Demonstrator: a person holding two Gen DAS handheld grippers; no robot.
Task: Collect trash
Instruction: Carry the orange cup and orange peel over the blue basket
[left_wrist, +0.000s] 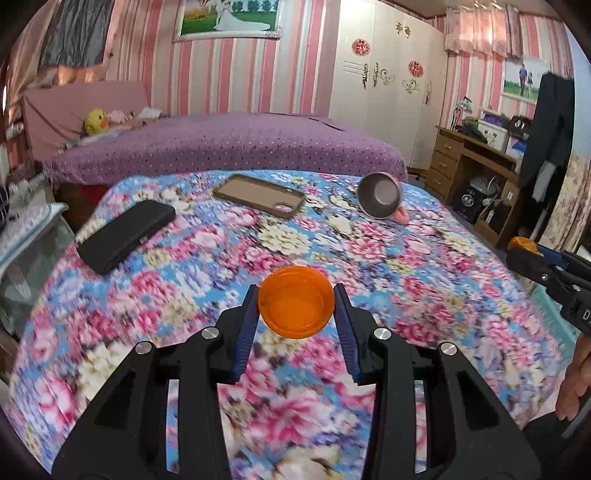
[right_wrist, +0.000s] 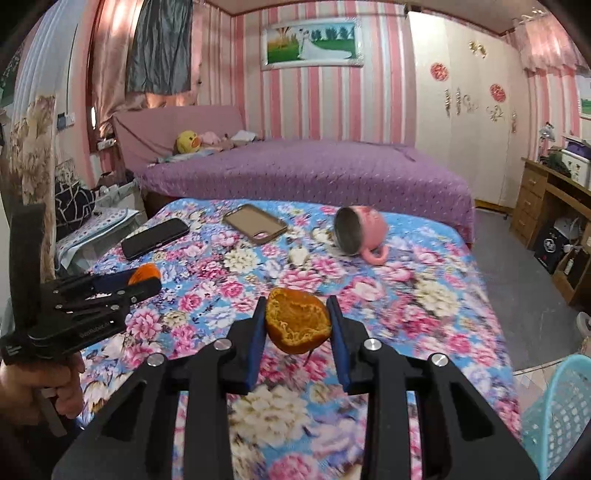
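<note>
My left gripper (left_wrist: 296, 295) is shut on an orange plastic cap (left_wrist: 296, 301) and holds it above the floral bedspread (left_wrist: 406, 266). My right gripper (right_wrist: 296, 308) is shut on a piece of orange peel (right_wrist: 297, 320), also held above the bedspread (right_wrist: 424, 295). The left gripper with the cap (right_wrist: 144, 275) shows at the left of the right wrist view. The right gripper with the peel (left_wrist: 521, 244) shows at the right edge of the left wrist view.
A black phone (left_wrist: 125, 234), a brown phone case (left_wrist: 258, 194) and a tipped pink mug (left_wrist: 380, 201) lie on the bedspread. A light blue mesh basket (right_wrist: 561, 410) stands at the bed's right side. A purple bed (right_wrist: 306, 170) and a wooden desk (left_wrist: 476, 166) are beyond.
</note>
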